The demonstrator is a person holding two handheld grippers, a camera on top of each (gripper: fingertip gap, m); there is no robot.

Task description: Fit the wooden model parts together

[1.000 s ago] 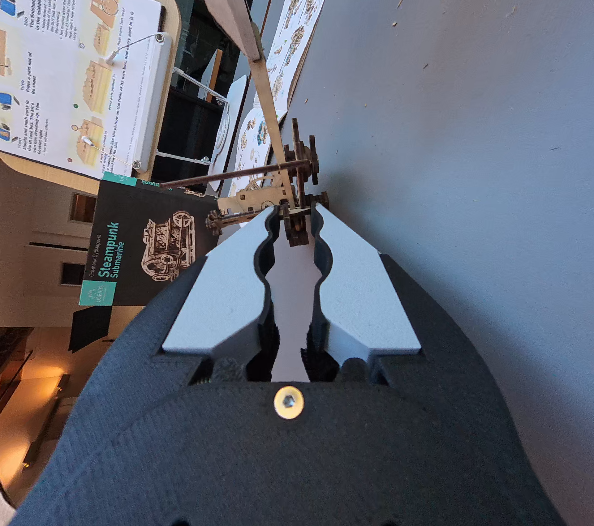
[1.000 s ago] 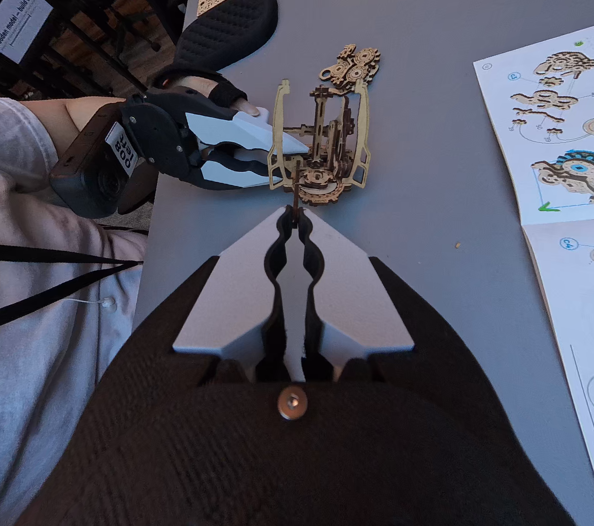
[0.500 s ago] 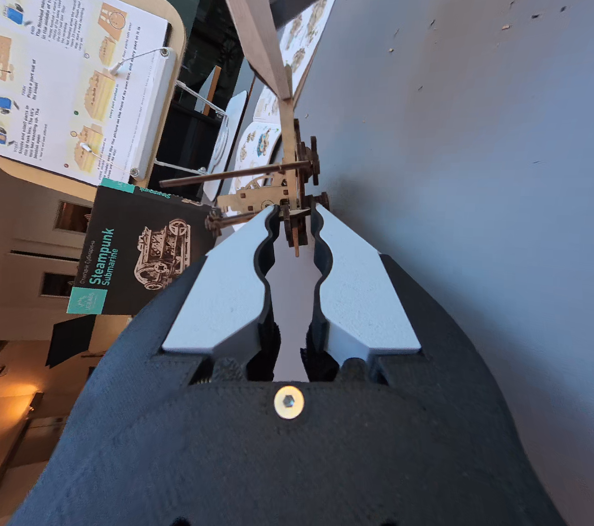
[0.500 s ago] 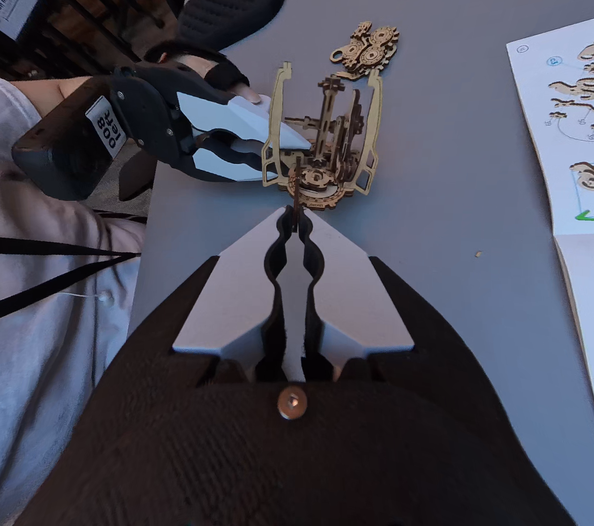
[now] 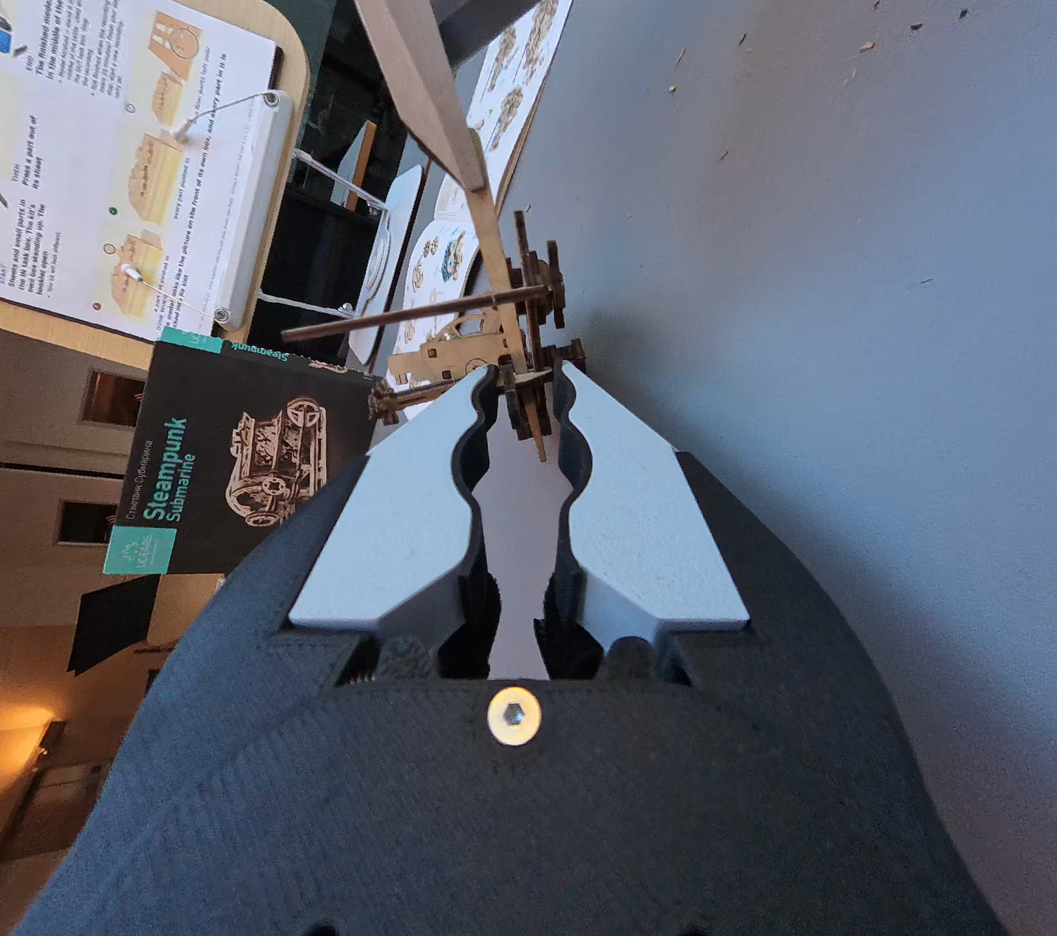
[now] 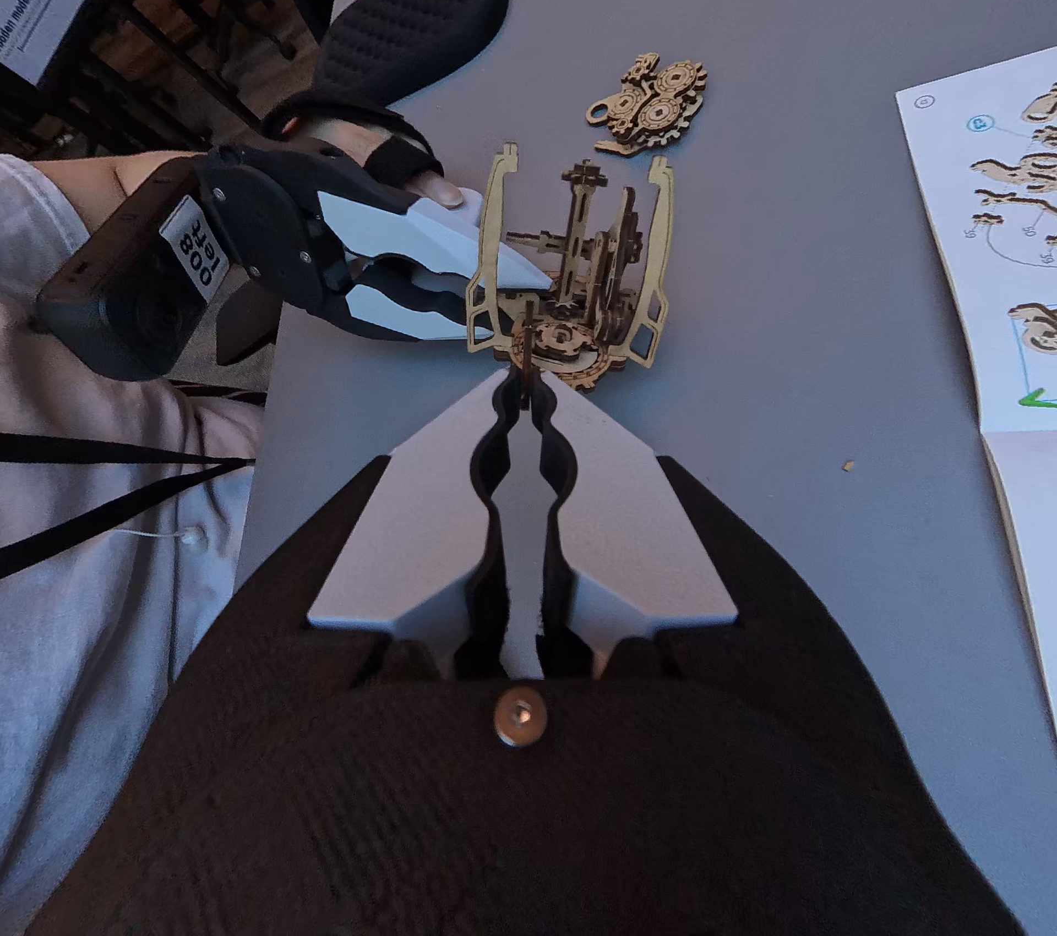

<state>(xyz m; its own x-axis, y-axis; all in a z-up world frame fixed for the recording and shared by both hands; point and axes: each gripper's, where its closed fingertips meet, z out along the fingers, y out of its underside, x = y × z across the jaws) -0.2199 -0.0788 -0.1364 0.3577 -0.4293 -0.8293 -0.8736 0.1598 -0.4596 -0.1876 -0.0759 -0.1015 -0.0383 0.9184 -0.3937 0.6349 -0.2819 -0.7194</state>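
Wooden model (image 6: 572, 279) is stood on the grey surface (image 6: 801, 308), near its left edge. Left tool (image 6: 503, 305) is clamped on the model's side frame. Right tool (image 6: 523, 382) is closed on a thin dark pin (image 6: 524, 360) at the model's base gear.

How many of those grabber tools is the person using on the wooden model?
2. The left hand-held gripper clamps the wooden model from the side; the right hand-held gripper pinches a thin wooden pin at the model's near edge.
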